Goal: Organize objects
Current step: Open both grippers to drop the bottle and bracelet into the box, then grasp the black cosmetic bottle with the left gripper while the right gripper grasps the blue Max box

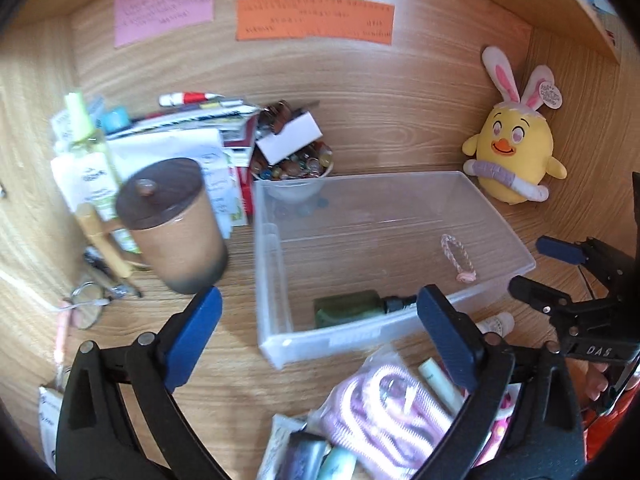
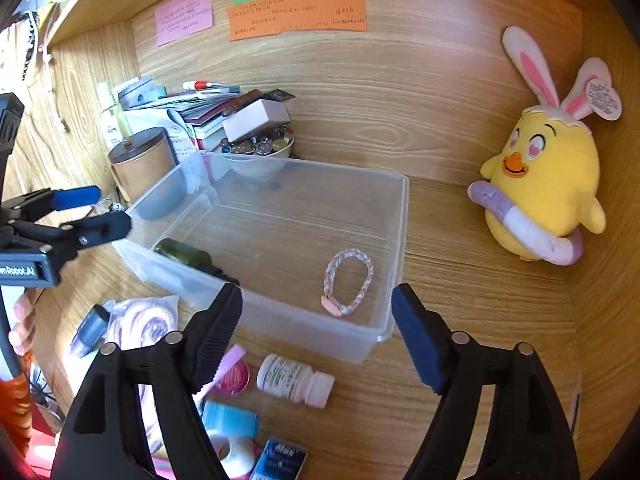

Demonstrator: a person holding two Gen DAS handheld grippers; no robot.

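Hovering near clear bin (image 2: 394,240) | left gripper (image 1: 316,334) jaws spread, empty | right gripper (image 2: 316,332) jaws spread, empty | bracelet (image 2: 348,282) and green bottle (image 2: 182,254) inside bin

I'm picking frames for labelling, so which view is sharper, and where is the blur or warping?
Right wrist view: sharper; bracelet and plush crisp, sticky-note writing too small to read. Left wrist view: motion-smeared, worst on the mug and green bottle. Both: fisheye bends the shelf edges; dark corners.
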